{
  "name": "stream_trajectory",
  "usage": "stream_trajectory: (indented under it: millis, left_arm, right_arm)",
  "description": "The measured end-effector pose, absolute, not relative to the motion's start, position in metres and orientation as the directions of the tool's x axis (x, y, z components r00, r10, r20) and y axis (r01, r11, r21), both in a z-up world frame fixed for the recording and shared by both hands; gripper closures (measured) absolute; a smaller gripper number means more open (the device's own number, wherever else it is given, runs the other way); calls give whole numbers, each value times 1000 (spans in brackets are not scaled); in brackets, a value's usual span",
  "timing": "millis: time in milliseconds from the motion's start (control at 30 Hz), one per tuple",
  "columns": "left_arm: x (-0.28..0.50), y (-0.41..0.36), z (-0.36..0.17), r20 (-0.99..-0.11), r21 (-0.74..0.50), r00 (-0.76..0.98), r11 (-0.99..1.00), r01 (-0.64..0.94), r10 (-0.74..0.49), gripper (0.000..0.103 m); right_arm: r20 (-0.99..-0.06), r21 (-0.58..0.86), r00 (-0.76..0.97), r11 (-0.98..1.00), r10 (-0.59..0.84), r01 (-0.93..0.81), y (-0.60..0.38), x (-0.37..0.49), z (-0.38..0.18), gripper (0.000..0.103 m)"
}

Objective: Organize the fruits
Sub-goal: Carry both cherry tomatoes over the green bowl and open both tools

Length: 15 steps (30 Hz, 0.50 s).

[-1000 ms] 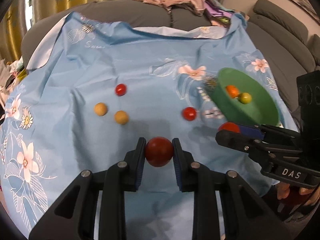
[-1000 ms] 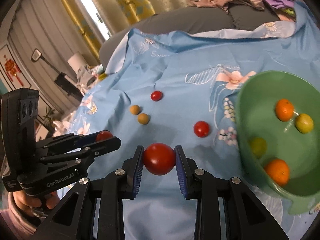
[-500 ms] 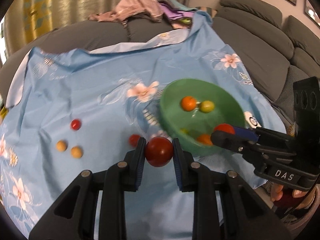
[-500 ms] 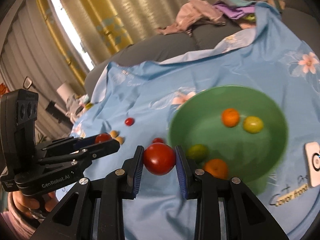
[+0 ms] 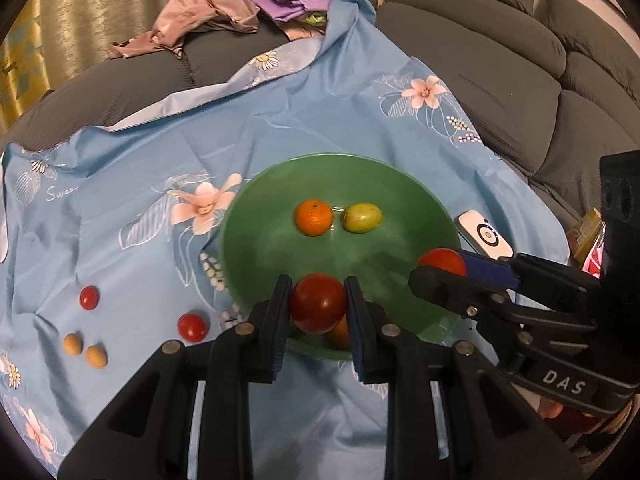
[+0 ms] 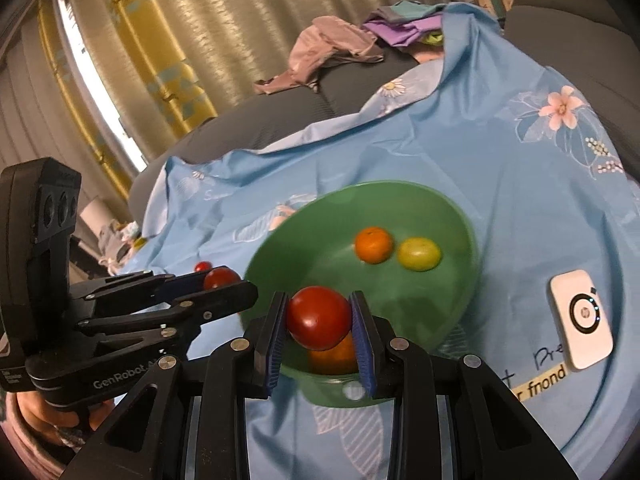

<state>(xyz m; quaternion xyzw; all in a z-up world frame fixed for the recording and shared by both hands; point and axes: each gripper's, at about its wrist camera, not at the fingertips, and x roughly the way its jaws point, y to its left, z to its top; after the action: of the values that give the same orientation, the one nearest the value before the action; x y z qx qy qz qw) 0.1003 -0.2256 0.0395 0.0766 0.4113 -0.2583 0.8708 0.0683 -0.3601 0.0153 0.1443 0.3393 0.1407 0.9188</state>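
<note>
My left gripper point(image 5: 318, 306) is shut on a red tomato point(image 5: 318, 308) and holds it over the near rim of the green bowl point(image 5: 256, 220). My right gripper point(image 6: 319, 318) is shut on another red tomato point(image 6: 319, 318), also over the bowl's point(image 6: 464, 224) near rim; it shows in the left wrist view point(image 5: 440, 262). In the bowl lie an orange point(image 5: 314, 217), a yellow-green fruit point(image 5: 363, 218) and another orange point(image 6: 334, 358) partly hidden behind the held tomato. Two small red tomatoes point(image 5: 89, 297) point(image 5: 193, 327) and two tan fruits point(image 5: 85, 350) lie on the blue cloth at left.
A white device point(image 6: 581, 318) lies on the blue floral cloth point(image 5: 120, 184) right of the bowl. Grey sofa cushions point(image 5: 500, 60) and a pile of clothes point(image 5: 208, 20) lie behind. Curtains point(image 6: 160, 40) hang at the back.
Both grippers have moved right with their tomatoes, from over the cloth to over the bowl's near rim. The loose fruits now sit far left.
</note>
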Motion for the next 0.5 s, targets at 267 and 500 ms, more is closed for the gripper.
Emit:
stream_trajectory:
  millis: [267,500]
  left_arm:
    - [109,-237,26,-782,-53,510,855,517,-357,77]
    - [110,-240,18,-795,-47,499,855,516,-345,77]
  right_arm:
    - [-583,369,735,918,347,-141,-371,73,9,70]
    - [-589,369,732,920,342,-133,-373,75,6,70]
